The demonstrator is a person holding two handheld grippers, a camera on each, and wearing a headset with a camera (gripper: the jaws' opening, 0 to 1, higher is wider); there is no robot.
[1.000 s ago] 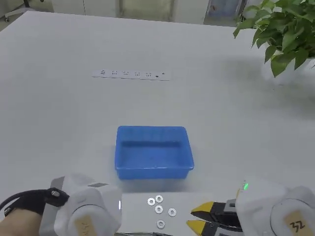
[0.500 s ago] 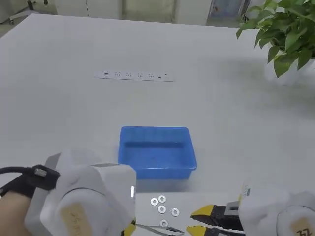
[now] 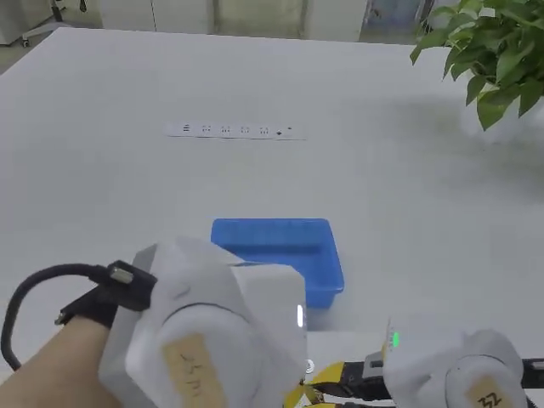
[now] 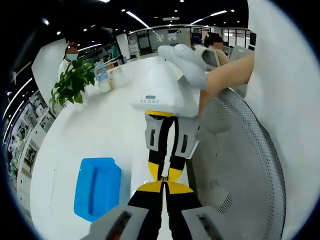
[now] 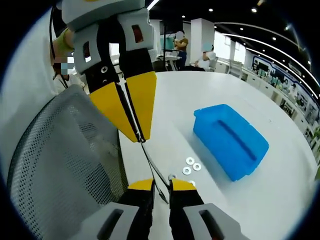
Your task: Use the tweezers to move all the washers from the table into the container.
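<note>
Jaws of the left gripper (image 5: pixel 139 139) are together, clamped on the tweezers (image 5: pixel 151 166). The free end of the tweezers lies between the jaws of the right gripper (image 5: pixel 162 190), and I cannot tell whether these press it. The washers (image 5: pixel 190 161) lie on the tabletop (image 5: pixel 210 95) just beside the container (image 5: pixel 230 140), which looks empty. I think the right gripper should grip the tweezers squarely, so both legs can be squeezed, before the left lets go.

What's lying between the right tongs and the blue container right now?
In the right gripper view, small silver metal washers lie on the white table between the tongs of the right gripper and the blue rectangular plastic container.
</note>
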